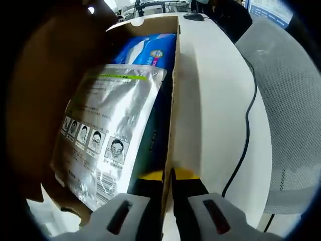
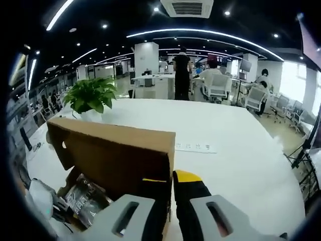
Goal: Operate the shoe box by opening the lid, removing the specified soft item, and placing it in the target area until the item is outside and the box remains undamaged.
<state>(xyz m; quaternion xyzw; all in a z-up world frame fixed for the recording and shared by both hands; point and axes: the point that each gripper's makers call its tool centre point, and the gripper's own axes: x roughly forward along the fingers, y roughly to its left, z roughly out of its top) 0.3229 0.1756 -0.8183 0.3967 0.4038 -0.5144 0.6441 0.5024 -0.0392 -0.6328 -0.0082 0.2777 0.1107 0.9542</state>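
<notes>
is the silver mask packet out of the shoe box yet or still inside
Still inside. In the left gripper view the silver mask packet lies within the shoe box walls, over a blue pack.

L tongs (image 1: pixel 167 175) astride box wall (image 1: pixel 172 100), mask pack (image 1: pixel 108 125) inside

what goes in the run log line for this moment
left gripper: shut on box wall | right gripper: shut on box wall | silver pouch: inside

Blue pack (image 1: pixel 148 47) half hidden beneath pouch (image 1: pixel 108 125)
</notes>
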